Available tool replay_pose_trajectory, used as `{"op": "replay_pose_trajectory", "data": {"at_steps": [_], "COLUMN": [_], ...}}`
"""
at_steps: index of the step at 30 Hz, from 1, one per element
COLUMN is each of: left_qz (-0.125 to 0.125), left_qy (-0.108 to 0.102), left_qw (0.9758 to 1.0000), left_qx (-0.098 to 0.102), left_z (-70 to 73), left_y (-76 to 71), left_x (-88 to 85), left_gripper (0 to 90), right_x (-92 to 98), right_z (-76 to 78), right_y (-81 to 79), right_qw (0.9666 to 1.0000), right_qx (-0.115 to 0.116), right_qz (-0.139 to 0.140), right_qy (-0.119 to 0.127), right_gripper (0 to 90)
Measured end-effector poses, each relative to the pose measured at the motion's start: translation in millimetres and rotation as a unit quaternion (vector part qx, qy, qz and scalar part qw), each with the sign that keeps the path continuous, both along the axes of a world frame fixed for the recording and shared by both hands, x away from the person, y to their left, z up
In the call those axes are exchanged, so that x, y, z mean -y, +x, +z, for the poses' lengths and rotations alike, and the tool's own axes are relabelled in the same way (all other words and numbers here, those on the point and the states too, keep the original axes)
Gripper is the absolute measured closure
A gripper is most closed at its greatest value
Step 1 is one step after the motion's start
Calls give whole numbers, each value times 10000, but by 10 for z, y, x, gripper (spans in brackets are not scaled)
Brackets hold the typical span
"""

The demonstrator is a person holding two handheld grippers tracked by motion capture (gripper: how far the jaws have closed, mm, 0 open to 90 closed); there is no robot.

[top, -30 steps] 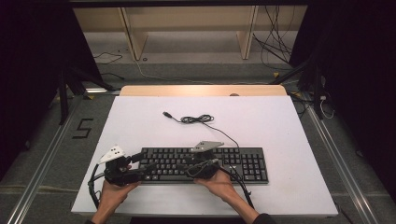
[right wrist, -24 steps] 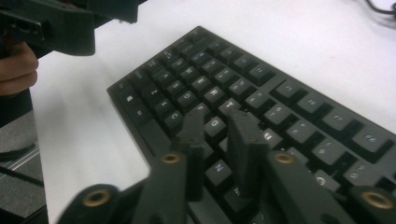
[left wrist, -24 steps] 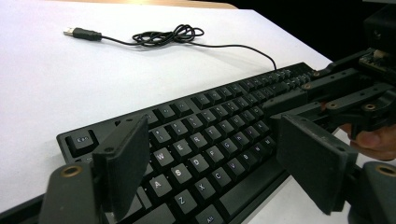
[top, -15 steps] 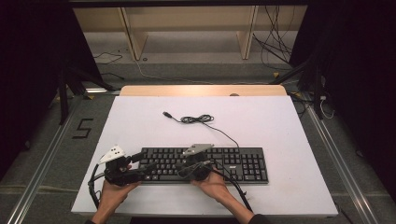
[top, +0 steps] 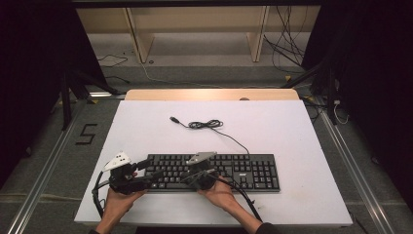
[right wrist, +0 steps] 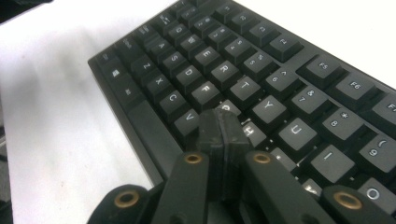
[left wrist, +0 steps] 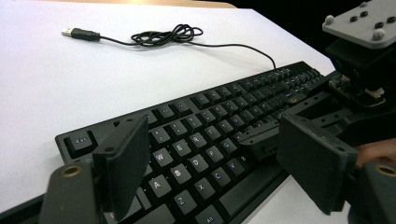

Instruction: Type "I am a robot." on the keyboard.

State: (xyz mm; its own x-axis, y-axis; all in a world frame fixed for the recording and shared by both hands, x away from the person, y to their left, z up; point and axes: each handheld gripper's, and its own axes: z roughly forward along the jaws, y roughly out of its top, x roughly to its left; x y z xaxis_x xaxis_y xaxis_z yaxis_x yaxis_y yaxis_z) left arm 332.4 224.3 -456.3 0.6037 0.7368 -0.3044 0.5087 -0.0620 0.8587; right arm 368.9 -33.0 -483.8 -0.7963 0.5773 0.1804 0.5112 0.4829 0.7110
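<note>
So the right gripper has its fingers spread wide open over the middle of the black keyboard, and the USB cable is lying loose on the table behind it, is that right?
Not quite. The right gripper has its fingers pressed together, not spread wide, as the right gripper view shows. The rest holds: it is over the middle of the black keyboard, and the USB cable lies loose on the table behind it.

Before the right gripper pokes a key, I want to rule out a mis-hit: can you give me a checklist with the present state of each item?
1. Right gripper jaws shut into one tip: ok.
2. Tip lined up over one key on the keyboard: it sits at the G and H keys; which one, cannot tell.
3. Left gripper out of the way: ok, open, at the keyboard's left end, nothing between its jaws.
4. Keyboard lying flat on the table: ok.
5. Cable away from the keys: ok, coiled behind the keyboard.
6. USB plug connected: not ok, it lies loose on the table.
</note>
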Motion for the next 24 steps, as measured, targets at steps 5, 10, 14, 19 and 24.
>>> {"op": "replay_pose_trajectory", "data": {"at_steps": [5,10,14,19,24], "left_qz": [3,4,13,-11,-8], "left_qy": [18,16,-11,8,1], "left_qw": [10000,10000,10000,10000,10000], "left_qx": [-2,5,8,30,31], "left_z": [-4,-2,-5,-4,-5], "left_y": [2,2,3,0,-1], "left_x": [4,-8,-10,-8,0], "left_gripper": [251,252,251,251,251], "right_x": [-2,81,261,440,526], "right_z": [-12,77,206,259,301], "right_y": [-8,25,116,182,194], "right_qw": [10000,9996,9979,9966,9958], "right_qx": [25,25,132,140,187], "right_qz": [-27,-110,-357,-601,-660], "right_qy": [56,276,515,551,604], "right_gripper": [900,860,703,550,444]}}
